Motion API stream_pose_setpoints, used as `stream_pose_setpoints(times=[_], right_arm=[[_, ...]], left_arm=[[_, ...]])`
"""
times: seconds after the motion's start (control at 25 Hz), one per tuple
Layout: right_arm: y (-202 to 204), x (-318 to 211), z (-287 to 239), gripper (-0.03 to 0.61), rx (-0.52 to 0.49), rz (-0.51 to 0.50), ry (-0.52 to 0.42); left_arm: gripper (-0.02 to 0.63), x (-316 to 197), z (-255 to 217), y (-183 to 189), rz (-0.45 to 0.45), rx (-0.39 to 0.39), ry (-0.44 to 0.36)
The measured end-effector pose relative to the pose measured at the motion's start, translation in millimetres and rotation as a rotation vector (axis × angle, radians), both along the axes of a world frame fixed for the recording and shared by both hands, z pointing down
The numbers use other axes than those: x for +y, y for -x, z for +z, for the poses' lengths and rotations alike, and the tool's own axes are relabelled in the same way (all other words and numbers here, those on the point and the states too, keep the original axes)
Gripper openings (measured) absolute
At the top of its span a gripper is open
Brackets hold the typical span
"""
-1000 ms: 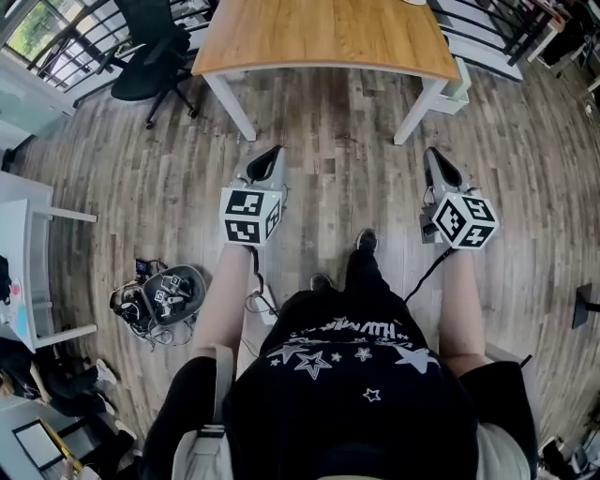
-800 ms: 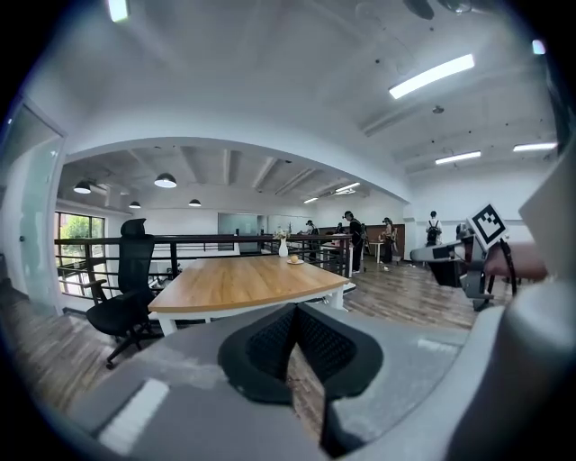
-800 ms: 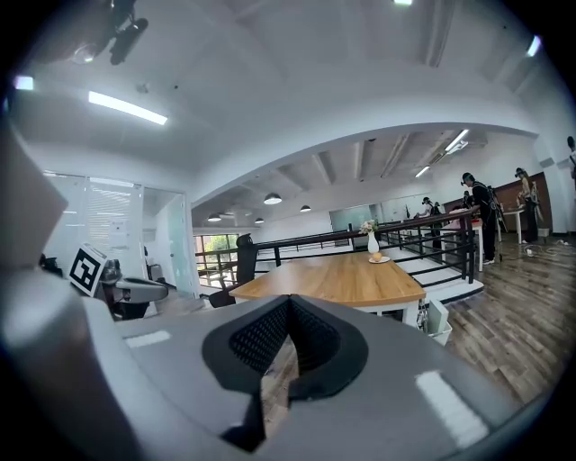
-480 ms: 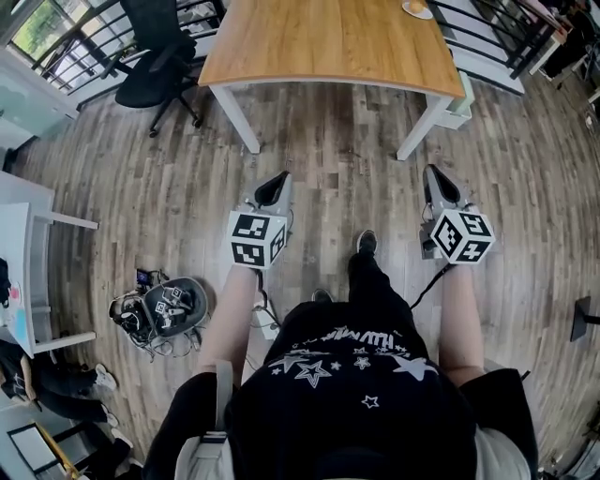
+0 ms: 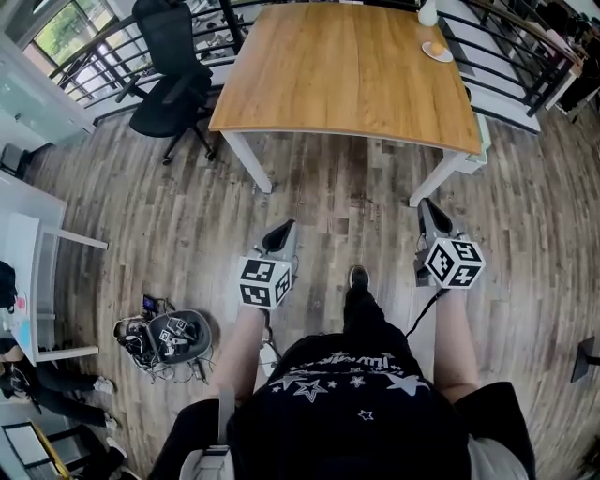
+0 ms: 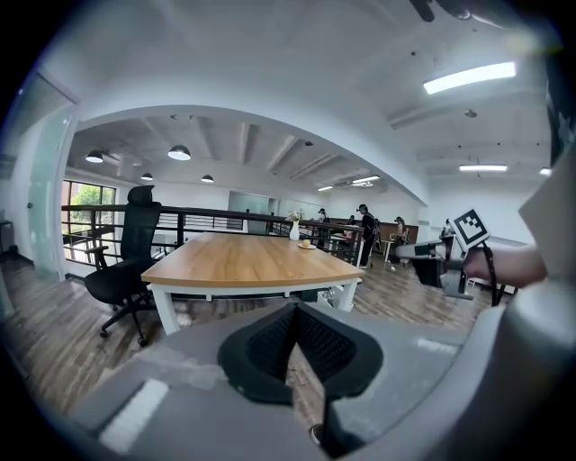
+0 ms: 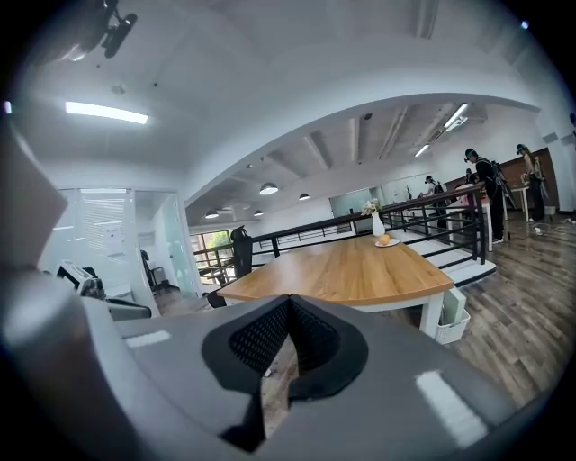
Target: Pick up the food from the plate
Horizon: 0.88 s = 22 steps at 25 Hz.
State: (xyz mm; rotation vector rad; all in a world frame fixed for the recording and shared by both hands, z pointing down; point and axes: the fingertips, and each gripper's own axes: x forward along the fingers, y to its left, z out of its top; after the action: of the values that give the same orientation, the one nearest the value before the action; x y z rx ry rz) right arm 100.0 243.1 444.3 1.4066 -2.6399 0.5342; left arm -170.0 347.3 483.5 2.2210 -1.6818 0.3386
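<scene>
A small white plate (image 5: 436,52) with a round orange piece of food (image 5: 437,47) lies at the far right corner of a wooden table (image 5: 347,75), next to a white vase (image 5: 427,12). The plate (image 6: 307,245) looks tiny and far off in the left gripper view. In the right gripper view the plate (image 7: 387,241) is just as small. My left gripper (image 5: 284,228) and right gripper (image 5: 425,204) hang over the wood floor, short of the table's near edge. Both point at the table. The left gripper (image 6: 295,306) and right gripper (image 7: 289,299) are shut and empty.
A black office chair (image 5: 173,80) stands left of the table. A heap of gear and cables (image 5: 164,319) lies on the floor at my left. A white desk (image 5: 19,272) is at the far left, and a dark railing (image 5: 506,56) runs behind the table. People (image 6: 367,236) stand far off.
The table has drawn nearer and lower in the head view, and the plate at its far corner has come fully into sight. Both grippers stay shut and keep their spacing.
</scene>
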Motion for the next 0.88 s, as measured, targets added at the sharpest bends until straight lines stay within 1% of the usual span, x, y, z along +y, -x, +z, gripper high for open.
stream_pose_setpoints(times=[0.2,0.36,0.6,0.76,0.88], right_arm=[[3,-74,2,0.000,-0.011,-0.028,0.020],[0,-131,-4,0.000,-0.027,-0.033,0.024],[-11,-196,-5,0.000,-0.031,-0.048,0.020],[-26,-236,-9,0.000,-0.039,-0.045,0.007],[-37,-260,-10,0.000,-0.035,-0.048,-0.002]], left_arm=[[0.002,-57,6,4,-0.065,0.028,0.034],[0.002,-100,5,2,-0.086,0.029,0.050],[0.002,-164,0,-16,-0.086,0.033,0.048],[0.002,-208,-9,-30,-0.065,-0.008,0.025],[0.002,-235,-13,-38,-0.066,-0.018,0.013]])
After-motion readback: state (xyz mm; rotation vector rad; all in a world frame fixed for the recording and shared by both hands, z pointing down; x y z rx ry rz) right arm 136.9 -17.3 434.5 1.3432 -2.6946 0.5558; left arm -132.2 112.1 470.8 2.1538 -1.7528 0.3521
